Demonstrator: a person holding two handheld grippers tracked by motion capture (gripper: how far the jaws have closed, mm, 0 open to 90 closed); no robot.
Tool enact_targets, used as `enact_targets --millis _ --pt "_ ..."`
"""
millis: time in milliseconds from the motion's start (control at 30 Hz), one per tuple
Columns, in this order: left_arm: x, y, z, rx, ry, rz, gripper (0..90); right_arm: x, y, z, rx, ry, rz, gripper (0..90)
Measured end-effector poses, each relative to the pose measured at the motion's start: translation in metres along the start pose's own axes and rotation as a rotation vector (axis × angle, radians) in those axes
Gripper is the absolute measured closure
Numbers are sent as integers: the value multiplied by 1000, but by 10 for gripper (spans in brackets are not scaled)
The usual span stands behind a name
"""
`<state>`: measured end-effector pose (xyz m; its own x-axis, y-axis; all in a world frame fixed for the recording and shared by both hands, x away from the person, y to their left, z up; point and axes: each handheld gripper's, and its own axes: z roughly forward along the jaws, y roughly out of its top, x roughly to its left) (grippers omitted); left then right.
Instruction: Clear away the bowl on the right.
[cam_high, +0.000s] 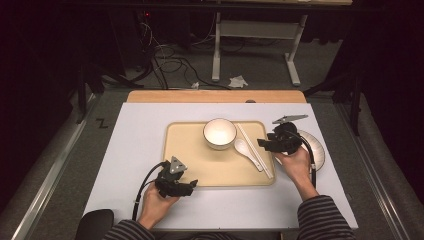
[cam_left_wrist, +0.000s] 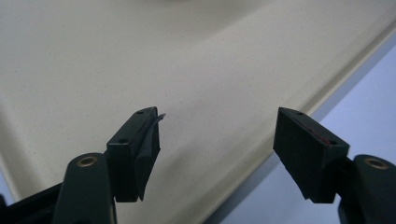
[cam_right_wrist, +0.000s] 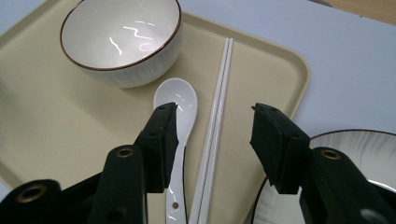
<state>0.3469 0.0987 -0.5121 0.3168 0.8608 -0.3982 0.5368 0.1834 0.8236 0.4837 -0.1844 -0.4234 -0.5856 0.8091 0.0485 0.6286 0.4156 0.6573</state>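
The right gripper sits right of centre in the high view, above the right rim of the tray, its jaws apart with nothing between them. In the right gripper view those jaws frame the chopsticks, which lie as a close pair running up the middle of the frame, just beside the spoon; the left jaw overlaps the spoon's handle in that picture, but whether it touches I cannot tell. The likely aim is the chopsticks, since the gap between the jaws is lined up on them. The bowl stands upright at the upper left of that frame, near the spoon's scoop, and the plate lies off the tray at the lower right, on the table. The left gripper rests at the lower left of centre in the high view, at the tray's near edge; its jaws are open and empty, straddling the rim, perhaps ready to steady the tray while the other hand works.
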Motion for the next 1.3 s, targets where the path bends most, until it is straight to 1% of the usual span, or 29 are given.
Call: enact_targets --millis 167,233,333,400,467,533,600,733,833,900,1000,1033,1100,1167,1200,1233,1300 --pt "0 1 0 1 -8 -9 322 -3 -11 -12 -9 -8 -5 503" --pt "0 1 0 1 -13 -9 324 -4 -16 -15 -3 -10 -2 513" --pt "0 0 0 6 -16 -3 325 -5 -22 -20 -9 -10 -1 516" --pt "-1 0 0 6 -19 -3 325 -5 -25 -24 -17 -8 11 513" --pt "-1 -1 0 10 -22 2 327 -6 -28 -27 -22 -7 9 514" --pt "-1 -1 0 13 -19 4 327 -6 -31 -29 -22 -5 0 513" --pt "-1 -1 1 11 -21 0 330 -6 -35 -31 -21 -7 6 509" --pt "-1 -1 -1 12 -25 5 333 -7 -43 -36 -15 -12 8 508" --pt "0 0 -1 8 -22 1 334 -8 -51 -41 -20 -18 24 505" --pt "0 0 -1 10 -19 0 334 -10 -57 -44 -29 -25 25 502" --pt "0 0 0 11 -17 -4 334 -13 -66 -49 -36 -21 51 485" --pt "0 0 0 14 -16 1 336 -15 -70 -50 -44 -23 51 483" --pt "0 0 -1 5 -19 1 336 -16 -76 -52 -48 -23 66 468" --pt "-2 0 -3 -1 -30 -3 336 -18 -83 -54 -59 -28 60 431" --pt "-2 1 -3 -2 -33 -6 336 -19 -87 -55 -64 -33 59 427" --pt "-2 1 -3 -6 -33 -15 336 -20 -91 -56 -66 -29 67 426" --pt "0 2 -2 -2 -31 -16 334 -23 -97 -56 -64 -23 73 410"
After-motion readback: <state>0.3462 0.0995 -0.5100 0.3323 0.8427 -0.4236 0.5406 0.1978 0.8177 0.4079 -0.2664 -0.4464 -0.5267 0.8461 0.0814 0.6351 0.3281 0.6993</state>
